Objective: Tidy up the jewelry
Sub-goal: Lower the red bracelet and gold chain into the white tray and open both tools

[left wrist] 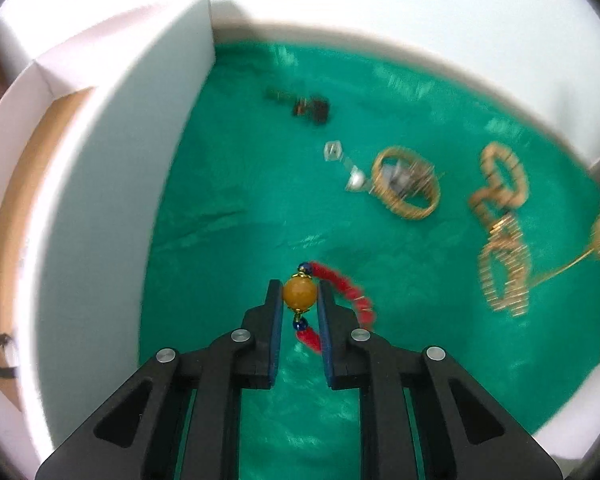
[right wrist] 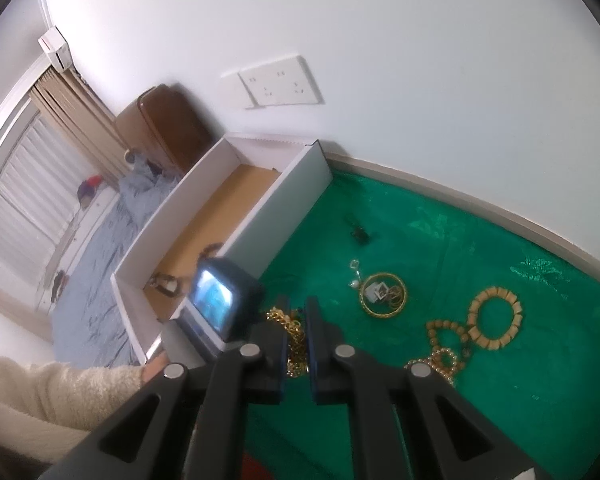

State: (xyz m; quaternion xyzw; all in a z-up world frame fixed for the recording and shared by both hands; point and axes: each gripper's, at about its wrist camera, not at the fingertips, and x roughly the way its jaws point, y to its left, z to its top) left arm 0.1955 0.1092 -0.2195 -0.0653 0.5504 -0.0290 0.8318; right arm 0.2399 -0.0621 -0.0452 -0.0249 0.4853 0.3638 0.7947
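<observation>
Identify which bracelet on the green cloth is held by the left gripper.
The red beaded bracelet, clamped at its amber bead by the left gripper; the tan and gold ones lie untouched.

Red beaded bracelet (left wrist: 346,292) with amber bead, gold chain (right wrist: 294,340), bangles on green cloth (left wrist: 240,220)

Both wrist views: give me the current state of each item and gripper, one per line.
Left gripper: shut on the amber bead of the red bracelet.
Right gripper: shut on the gold chain.
White box: open, one small item inside.
Gold bangle: flat on the green cloth, small pieces inside it.
Wooden bracelet: flat on the cloth.
</observation>
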